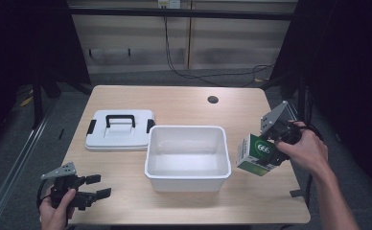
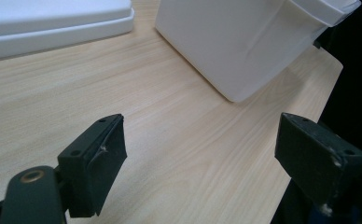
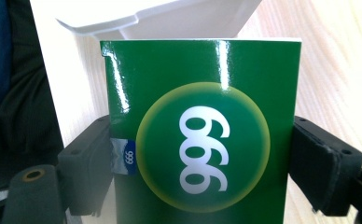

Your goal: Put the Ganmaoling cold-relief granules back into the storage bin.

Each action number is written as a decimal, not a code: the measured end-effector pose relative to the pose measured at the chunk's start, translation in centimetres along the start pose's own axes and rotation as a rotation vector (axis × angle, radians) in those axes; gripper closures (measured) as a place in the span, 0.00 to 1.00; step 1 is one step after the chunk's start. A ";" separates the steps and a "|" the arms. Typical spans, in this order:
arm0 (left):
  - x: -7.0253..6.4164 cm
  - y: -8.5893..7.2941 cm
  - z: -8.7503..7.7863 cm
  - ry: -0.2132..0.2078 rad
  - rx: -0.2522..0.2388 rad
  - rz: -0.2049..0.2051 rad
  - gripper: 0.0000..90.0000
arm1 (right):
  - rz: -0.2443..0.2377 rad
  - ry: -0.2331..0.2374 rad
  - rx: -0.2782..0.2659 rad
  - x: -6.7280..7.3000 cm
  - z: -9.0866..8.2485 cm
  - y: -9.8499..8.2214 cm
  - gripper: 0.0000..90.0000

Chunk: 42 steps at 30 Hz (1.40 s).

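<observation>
Pale wooden table [image 1: 126,170], right gripper [image 1: 270,146] clamped on glossy green "999" carton [image 1: 257,154] at three o'clock of white plastic bin [image 1: 188,173], long axis tilted toward bin, left gripper [image 1: 95,187] wide open, empty, at seven o'clock.

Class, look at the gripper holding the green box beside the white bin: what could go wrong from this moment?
1. The right gripper clamps the green box only by its sides; the glossy card might slip or crush.
2. The box hangs tilted beside the white bin, so it could catch the rim going in.
3. The left gripper rests open, apart from the bin, so a knock might shift the bin.
</observation>
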<state>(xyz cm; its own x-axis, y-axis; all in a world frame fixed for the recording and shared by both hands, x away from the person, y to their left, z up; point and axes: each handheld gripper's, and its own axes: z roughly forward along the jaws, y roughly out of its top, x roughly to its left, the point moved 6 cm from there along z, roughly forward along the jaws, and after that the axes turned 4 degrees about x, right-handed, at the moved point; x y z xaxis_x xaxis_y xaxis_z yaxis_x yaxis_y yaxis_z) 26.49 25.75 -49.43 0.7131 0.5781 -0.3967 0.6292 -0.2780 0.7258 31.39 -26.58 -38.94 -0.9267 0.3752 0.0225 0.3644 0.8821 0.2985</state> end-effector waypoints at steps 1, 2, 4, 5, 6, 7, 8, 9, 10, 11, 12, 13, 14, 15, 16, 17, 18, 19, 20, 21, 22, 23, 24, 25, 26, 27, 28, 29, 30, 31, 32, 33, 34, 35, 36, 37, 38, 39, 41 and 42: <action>0.0 0.0 0.0 0.002 0.001 0.001 0.18 | 0.006 -0.001 -0.004 0.0 -0.2 0.1 0.18; 0.1 0.0 -0.1 0.001 -0.001 -0.002 0.18 | 0.004 -0.002 -0.010 0.0 -0.4 0.1 0.18; 0.1 0.0 0.0 -0.001 -0.002 -0.001 0.18 | 0.004 -0.002 -0.011 0.1 -0.7 0.2 0.18; 0.0 0.0 0.0 0.000 -0.002 0.000 0.18 | 0.006 -0.008 -0.016 0.1 -0.9 0.3 0.18; 0.0 0.0 0.0 0.000 -0.002 0.000 0.18 | 0.012 -0.015 -0.021 0.2 -1.2 0.3 0.18; 0.0 0.0 0.0 0.001 0.001 0.000 0.18 | 0.011 -0.021 -0.029 0.2 -1.3 0.4 0.18; 0.0 0.0 0.0 0.002 0.000 0.000 0.18 | 0.009 -0.025 -0.033 0.2 -1.5 0.4 0.18; 0.0 0.0 0.0 0.002 0.001 -0.001 0.18 | 0.008 -0.028 -0.033 0.2 -1.6 0.4 0.18; 0.0 0.0 0.0 0.002 0.001 -0.001 0.18 | 0.004 -0.030 -0.042 0.2 -1.7 0.5 0.18; 0.1 0.0 0.0 0.004 0.002 -0.001 0.18 | 0.007 -0.029 -0.038 0.3 -1.9 0.5 0.18; 0.1 0.0 0.0 0.004 0.003 -0.001 0.18 | 0.003 -0.034 -0.044 0.3 -2.0 0.5 0.18; 0.1 0.0 0.0 0.005 0.003 0.000 0.18 | -0.005 -0.027 -0.053 0.3 -2.1 0.6 0.18; 0.1 0.0 0.0 0.005 0.003 0.000 0.18 | -0.005 -0.027 -0.053 0.3 -2.1 0.6 0.18; 0.0 0.0 0.0 0.002 0.001 -0.002 0.18 | -0.001 -0.031 -0.063 0.3 -2.5 0.6 0.18; 0.0 0.0 0.0 0.001 0.000 -0.002 0.18 | 0.004 -0.035 -0.062 0.3 -2.6 0.5 0.18; 0.0 0.0 0.0 0.000 -0.002 -0.002 0.18 | 0.000 -0.038 -0.070 0.3 -2.9 0.5 0.18; 0.0 0.0 0.0 0.001 -0.002 -0.002 0.18 | 0.011 -0.040 -0.069 0.3 -3.2 0.5 0.18; 0.0 0.0 -0.1 0.002 -0.003 -0.001 0.18 | 0.009 -0.047 -0.082 0.3 -3.4 0.6 0.18; 0.0 0.0 -0.1 0.002 -0.003 -0.001 0.18 | 0.009 -0.047 -0.082 0.3 -3.4 0.6 0.18; 0.0 0.0 0.0 0.002 -0.004 -0.001 0.18 | 0.002 -0.056 -0.101 0.3 -4.1 0.7 0.18; 0.0 0.0 0.0 0.002 -0.004 -0.001 0.18 | 0.002 -0.056 -0.101 0.3 -4.1 0.7 0.18; 0.0 0.0 0.0 0.000 -0.002 -0.002 0.18 | -0.002 -0.065 -0.115 0.5 -4.7 1.0 0.18; 0.0 0.0 0.0 0.001 0.000 -0.003 0.18 | -0.006 -0.070 -0.120 0.6 -4.9 1.2 0.18; 0.0 0.0 0.0 0.001 0.000 -0.004 0.18 | -0.009 -0.072 -0.127 0.6 -5.0 1.5 0.18; 0.0 0.0 0.0 0.001 0.000 -0.004 0.18 | -0.009 -0.072 -0.127 0.6 -5.0 1.5 0.18; 0.0 0.0 0.0 0.001 0.003 0.001 0.18 | -0.025 -0.071 -0.139 0.7 -5.3 2.0 0.18; 0.0 0.0 0.0 0.001 0.002 0.000 0.18 | -0.027 -0.070 -0.144 0.7 -5.3 2.3 0.18; 0.0 0.0 0.0 0.003 0.001 -0.002 0.18 | -0.031 -0.069 -0.144 0.7 -5.3 2.6 0.18; 0.0 0.0 0.0 0.003 0.001 -0.001 0.18 | -0.036 -0.071 -0.144 0.7 -5.3 2.9 0.18; 0.0 0.0 0.0 0.002 0.002 -0.002 0.18 | -0.042 -0.071 -0.146 0.7 -5.3 3.2 0.18; 0.1 0.0 0.0 0.002 0.002 -0.002 0.18 | -0.044 -0.069 -0.143 0.8 -5.3 3.5 0.18; 0.1 0.0 0.0 0.002 0.001 -0.001 0.18 | -0.048 -0.070 -0.147 0.8 -5.3 3.8 0.18; 0.1 0.0 0.0 0.002 0.001 -0.001 0.18 | -0.058 -0.067 -0.152 0.9 -5.3 4.2 0.18; 0.1 0.0 0.0 0.001 0.001 -0.001 0.18 | -0.064 -0.065 -0.157 0.9 -5.4 4.5 0.18; 0.1 0.0 0.0 0.000 0.001 -0.002 0.18 | -0.068 -0.063 -0.162 1.0 -5.4 4.9 0.18; 0.0 0.0 0.0 0.000 0.000 -0.002 0.18 | -0.077 -0.062 -0.162 1.0 -5.5 5.2 0.18; 0.0 0.0 0.0 0.000 0.000 -0.002 0.18 | -0.075 -0.063 -0.159 1.1 -5.6 5.5 0.18; 0.0 0.0 0.0 0.000 0.000 -0.002 0.18 | -0.084 -0.065 -0.163 1.1 -5.8 5.9 0.18; 0.0 0.0 0.0 0.000 0.002 -0.001 0.18 | -0.091 -0.064 -0.166 1.0 -5.9 6.4 0.18; 0.0 0.0 0.0 0.000 0.001 -0.002 0.18 | -0.088 -0.066 -0.167 1.0 -5.9 6.6 0.18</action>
<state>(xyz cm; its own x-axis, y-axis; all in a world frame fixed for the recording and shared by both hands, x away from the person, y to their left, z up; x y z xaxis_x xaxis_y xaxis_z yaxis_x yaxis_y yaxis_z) 26.50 25.75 -49.47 0.7119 0.5787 -0.3979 0.6306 -0.2775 0.7248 32.37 -22.08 -31.27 -0.9440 0.3219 -0.0720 0.2570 0.8546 0.4512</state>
